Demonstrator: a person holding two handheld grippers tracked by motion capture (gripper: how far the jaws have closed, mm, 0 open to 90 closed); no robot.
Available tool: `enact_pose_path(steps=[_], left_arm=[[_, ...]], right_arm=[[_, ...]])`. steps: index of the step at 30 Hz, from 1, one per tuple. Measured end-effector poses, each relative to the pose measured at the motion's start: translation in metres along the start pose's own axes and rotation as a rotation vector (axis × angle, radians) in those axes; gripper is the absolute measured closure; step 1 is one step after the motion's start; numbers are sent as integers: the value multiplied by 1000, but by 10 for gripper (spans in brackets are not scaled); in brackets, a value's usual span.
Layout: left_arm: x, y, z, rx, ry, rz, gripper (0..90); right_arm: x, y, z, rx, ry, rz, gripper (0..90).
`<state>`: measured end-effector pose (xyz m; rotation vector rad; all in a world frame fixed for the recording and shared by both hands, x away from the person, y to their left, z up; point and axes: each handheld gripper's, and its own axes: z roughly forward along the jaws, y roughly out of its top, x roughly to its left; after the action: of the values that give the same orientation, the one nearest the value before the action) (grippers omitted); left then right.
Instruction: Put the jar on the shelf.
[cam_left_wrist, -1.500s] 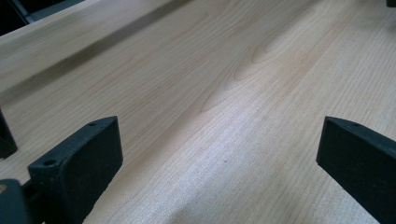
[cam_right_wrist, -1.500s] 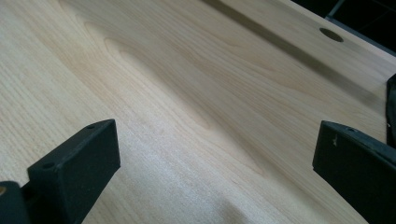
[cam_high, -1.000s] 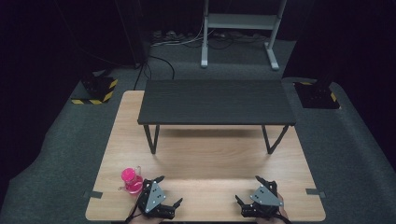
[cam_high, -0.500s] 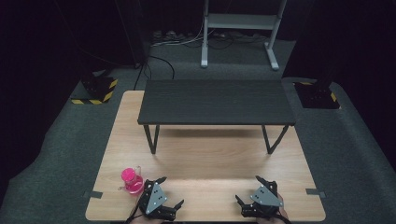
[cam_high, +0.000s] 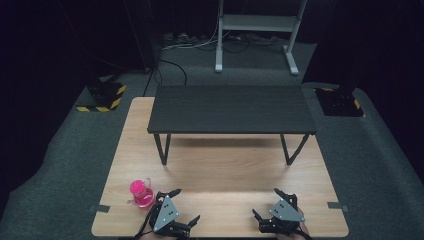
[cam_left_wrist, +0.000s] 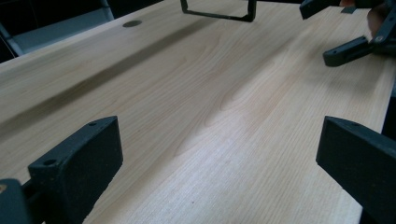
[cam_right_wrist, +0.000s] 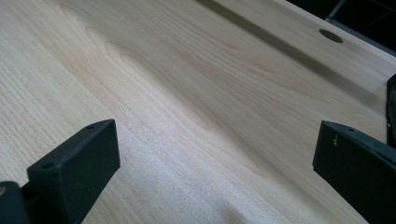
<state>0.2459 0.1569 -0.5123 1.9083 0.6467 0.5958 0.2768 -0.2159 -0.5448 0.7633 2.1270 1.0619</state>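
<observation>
Nothing had really begun, as far as I could judge. Both grippers sat low at the near edge of the wooden table (cam_high: 220, 170), each with its jaws spread wide and nothing between them. The left gripper (cam_high: 184, 206) was just beside the pink flask (cam_high: 141, 194), which stood upright on the table's near left corner, close to the jaws but apart from them. The right gripper (cam_high: 266, 204) rested well off to the other side, near the front right corner, over bare wood.

So the flask was untouched, and the grasp, the lift and wherever it was meant to go were all left to do. The small dark bench (cam_high: 232, 108) standing across the far half of the table looked a likely spot, though that was only my guess.

The left gripper view looked along its own jaws across plain wood, with the other gripper (cam_left_wrist: 348, 32) at the top right and one bench leg (cam_left_wrist: 219, 13) cut off at the top edge. The right gripper view gave wood grain and a round hole (cam_right_wrist: 330, 35) near the far edge. The person's hands were mostly cut off at the bottom of the high view (only a sliver under each grey plate). Whether the flask held liquid or was simply pink glass, I could not tell.
</observation>
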Motion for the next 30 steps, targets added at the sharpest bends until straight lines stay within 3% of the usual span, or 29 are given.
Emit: enact_pose_path(steps=[6, 15, 30], left_arm=[[-2, 11, -7, -29, -13, -3, 9], [-1, 21, -17, -52, 6, 14, 9], [15, 28, -44, -87, 46, -6, 9]], right_arm=[[-1, 0, 0, -2, -1, 7, 3], [-2, 0, 0, -5, 10, 13, 4], [0, 0, 0, 0, 11, 1, 3]])
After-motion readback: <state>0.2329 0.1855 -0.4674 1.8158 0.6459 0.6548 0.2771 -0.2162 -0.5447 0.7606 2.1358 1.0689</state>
